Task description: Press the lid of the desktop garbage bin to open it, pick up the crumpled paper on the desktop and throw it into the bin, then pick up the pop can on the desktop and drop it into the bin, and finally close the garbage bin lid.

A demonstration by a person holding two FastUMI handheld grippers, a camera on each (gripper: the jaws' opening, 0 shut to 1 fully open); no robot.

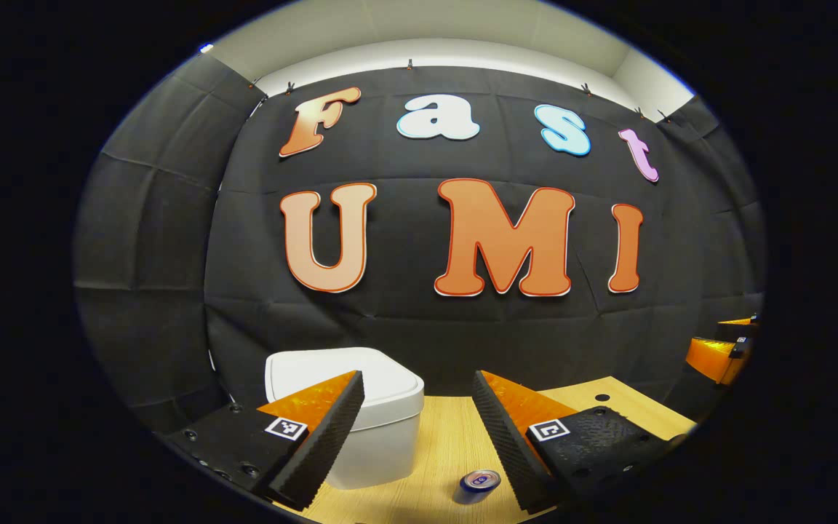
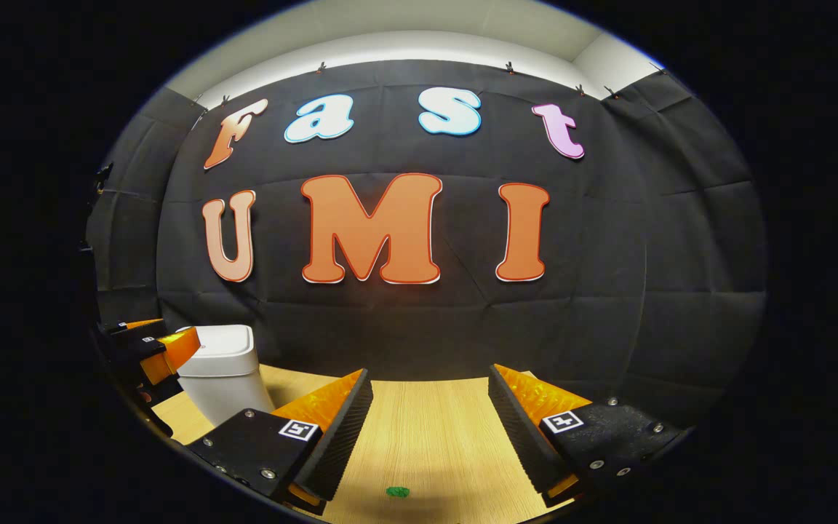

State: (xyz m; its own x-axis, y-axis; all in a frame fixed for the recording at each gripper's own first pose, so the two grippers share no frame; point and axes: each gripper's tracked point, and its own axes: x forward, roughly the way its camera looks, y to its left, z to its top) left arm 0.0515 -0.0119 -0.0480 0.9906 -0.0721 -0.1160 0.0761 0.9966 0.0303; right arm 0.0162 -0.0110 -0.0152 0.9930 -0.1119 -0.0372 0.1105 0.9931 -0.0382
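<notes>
The white desktop bin (image 1: 382,444) stands on the wooden table just ahead of my left gripper (image 1: 417,378), its lid (image 1: 390,378) down. That gripper hovers open above the table, its left finger overlapping the bin's front. A blue pop can (image 1: 479,486) stands upright low between the fingers, close to the right one. In the right gripper view, my right gripper (image 2: 431,372) is open over bare wood, and a small green crumpled paper (image 2: 397,492) lies on the table below it. The bin (image 2: 222,378) sits to its far left, beside the left gripper (image 2: 150,349).
The wooden table (image 2: 426,429) ends at the black cloth wall behind the bin. A small dark hole (image 1: 601,397) marks the tabletop at the right. The right gripper (image 1: 721,353) shows at the far right edge of the left gripper view.
</notes>
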